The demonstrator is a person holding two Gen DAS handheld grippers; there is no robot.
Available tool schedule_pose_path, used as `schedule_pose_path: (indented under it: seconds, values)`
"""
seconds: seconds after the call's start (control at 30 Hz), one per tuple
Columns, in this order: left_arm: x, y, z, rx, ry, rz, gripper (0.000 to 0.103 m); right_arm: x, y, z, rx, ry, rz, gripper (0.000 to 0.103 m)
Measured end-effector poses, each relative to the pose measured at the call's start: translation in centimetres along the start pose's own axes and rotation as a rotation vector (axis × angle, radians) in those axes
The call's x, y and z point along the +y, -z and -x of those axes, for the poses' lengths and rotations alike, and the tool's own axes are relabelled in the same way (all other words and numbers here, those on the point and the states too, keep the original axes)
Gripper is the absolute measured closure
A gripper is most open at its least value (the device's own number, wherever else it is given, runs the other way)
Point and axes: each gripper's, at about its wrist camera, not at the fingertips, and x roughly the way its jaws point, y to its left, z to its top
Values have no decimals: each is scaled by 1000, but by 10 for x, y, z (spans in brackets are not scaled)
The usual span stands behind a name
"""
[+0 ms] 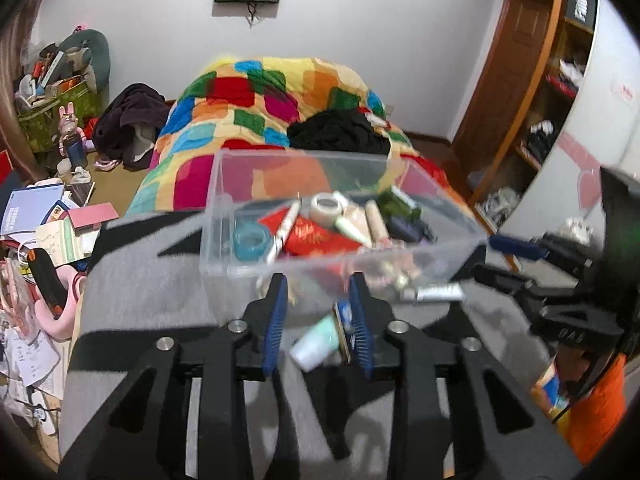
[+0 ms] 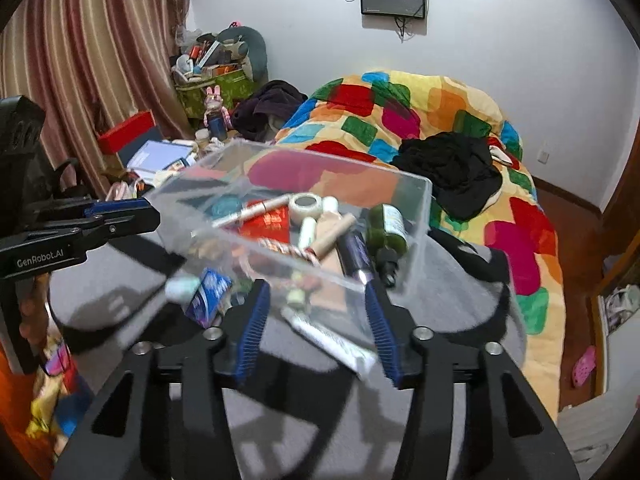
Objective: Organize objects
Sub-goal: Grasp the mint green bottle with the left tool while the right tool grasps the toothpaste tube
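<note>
A clear plastic box [image 1: 224, 216] [image 2: 420, 216] stands on a grey and black cloth and holds several items: a red packet [image 1: 320, 236], a tape roll [image 1: 326, 208], a teal ring [image 1: 252, 240], a dark green bottle [image 2: 388, 224], tubes. My left gripper [image 1: 318, 304] is open just before the box, over a mint tube [image 1: 316, 342] and a small blue packet [image 1: 345, 322]. My right gripper [image 2: 316, 312] is open over a white tube [image 2: 332, 344] lying on the cloth. The blue packet [image 2: 210, 292] lies to its left.
A bed with a colourful quilt [image 1: 256, 104] and black clothes [image 1: 340, 132] lies behind the box. Cluttered books and boxes [image 1: 44, 216] are at the left. A wooden shelf unit [image 1: 532, 92] stands at the right. Curtains [image 2: 80, 48] hang at the far left.
</note>
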Motion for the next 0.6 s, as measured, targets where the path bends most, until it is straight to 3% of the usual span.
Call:
schedule_pose_path:
  seconds: [0.1, 0.27, 0.43, 0.6]
  values:
    - [-1, 14, -12, 61, -10, -18, 59, -5, 13, -5, 39, 9, 12, 54]
    - [-1, 29, -37, 174, -17, -34, 58, -16, 26, -33, 129, -10, -10, 54]
    - [-3, 28, -51, 194, -41, -69, 58, -20, 28, -55, 177, -10, -26, 54]
    - [0, 27, -59, 195, -15, -67, 59, -21, 30, -61, 187, -29, -29, 56]
